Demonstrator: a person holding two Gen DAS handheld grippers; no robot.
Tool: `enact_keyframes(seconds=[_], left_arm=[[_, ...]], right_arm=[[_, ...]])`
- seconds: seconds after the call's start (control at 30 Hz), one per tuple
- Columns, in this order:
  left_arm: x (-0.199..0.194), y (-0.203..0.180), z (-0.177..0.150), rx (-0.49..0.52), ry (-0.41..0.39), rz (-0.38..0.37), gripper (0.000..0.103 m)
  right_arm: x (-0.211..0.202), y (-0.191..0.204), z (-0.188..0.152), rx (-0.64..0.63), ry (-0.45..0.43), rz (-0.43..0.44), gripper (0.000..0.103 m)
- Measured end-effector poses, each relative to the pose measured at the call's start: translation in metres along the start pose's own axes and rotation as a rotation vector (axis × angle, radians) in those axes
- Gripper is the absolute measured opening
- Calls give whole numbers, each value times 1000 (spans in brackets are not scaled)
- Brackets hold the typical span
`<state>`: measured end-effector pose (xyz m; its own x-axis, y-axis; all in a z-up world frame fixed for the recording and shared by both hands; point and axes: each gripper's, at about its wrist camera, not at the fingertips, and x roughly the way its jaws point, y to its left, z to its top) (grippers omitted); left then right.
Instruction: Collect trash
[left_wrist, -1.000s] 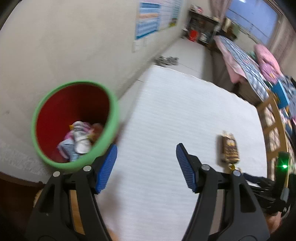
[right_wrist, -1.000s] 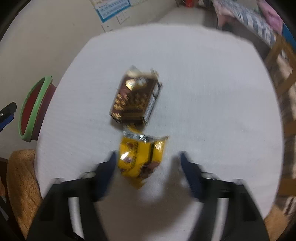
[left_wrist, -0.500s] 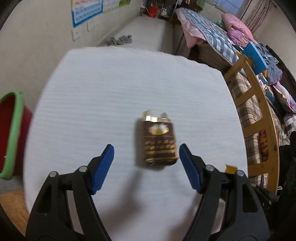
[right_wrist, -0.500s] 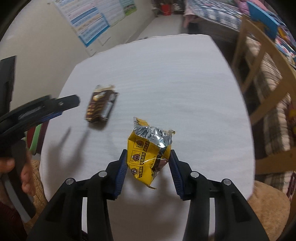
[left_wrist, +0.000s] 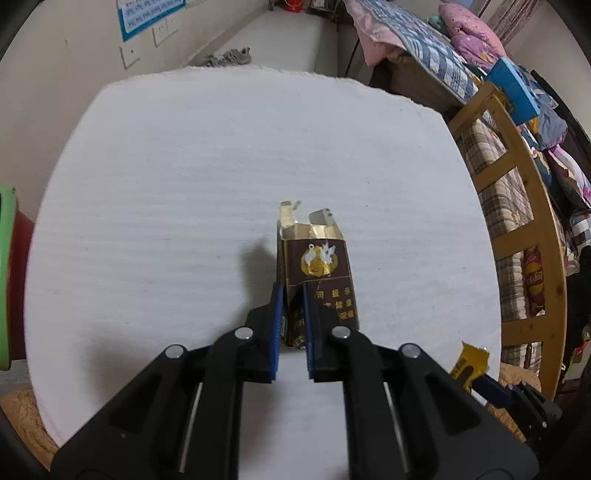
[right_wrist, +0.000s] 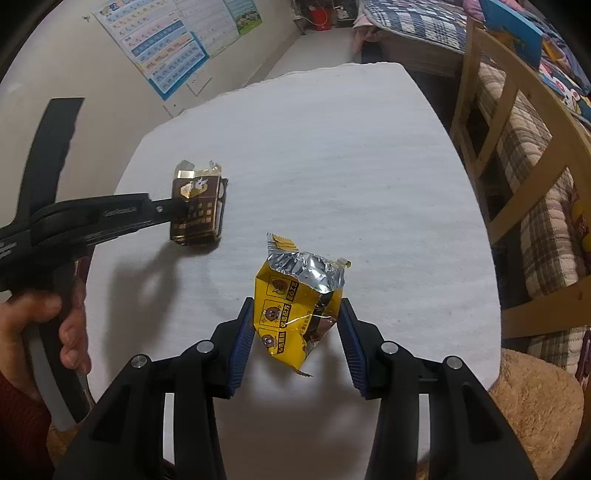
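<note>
Box (right_wrist: 197, 206) and snack bag (right_wrist: 299, 306) on tabletop (right_wrist: 332, 166), box left of and behind bag. Bin (left_wrist: 7, 280) off tabletop's left edge; bed (right_wrist: 535, 184) to right.

both tools clamped, left tool (left_wrist: 293, 295) narrower than right tool (right_wrist: 297, 314).

The brown cigarette pack (left_wrist: 316, 273) has gold print, a white-and-gold emblem and a torn-open top with foil lining exposed; it rests on the white table surface, its near left edge pinched flat. The yellow snack bag (right_wrist: 297, 308) is crumpled, its torn top showing silver foil inside and its front printed with cartoon faces and dark characters; it sits tilted, nearer the camera than the pack (right_wrist: 197, 205)
</note>
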<state>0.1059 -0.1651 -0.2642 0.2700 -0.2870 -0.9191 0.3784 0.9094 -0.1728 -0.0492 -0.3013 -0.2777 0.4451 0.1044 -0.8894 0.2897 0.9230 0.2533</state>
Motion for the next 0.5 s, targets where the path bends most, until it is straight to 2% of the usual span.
enact_keyframes(seconds=[0.27, 0.37, 0.5], left_arm=[[-42, 27, -27, -60, -73, 29, 10], [-56, 46, -42, -105, -86, 61, 10], [-75, 70, -59, -98, -106, 143, 10]], right_arm=[[2, 10, 4, -33, 1, 7, 44], [1, 15, 4, -45, -4, 9, 44], [0, 22, 5, -57, -6, 13, 44]])
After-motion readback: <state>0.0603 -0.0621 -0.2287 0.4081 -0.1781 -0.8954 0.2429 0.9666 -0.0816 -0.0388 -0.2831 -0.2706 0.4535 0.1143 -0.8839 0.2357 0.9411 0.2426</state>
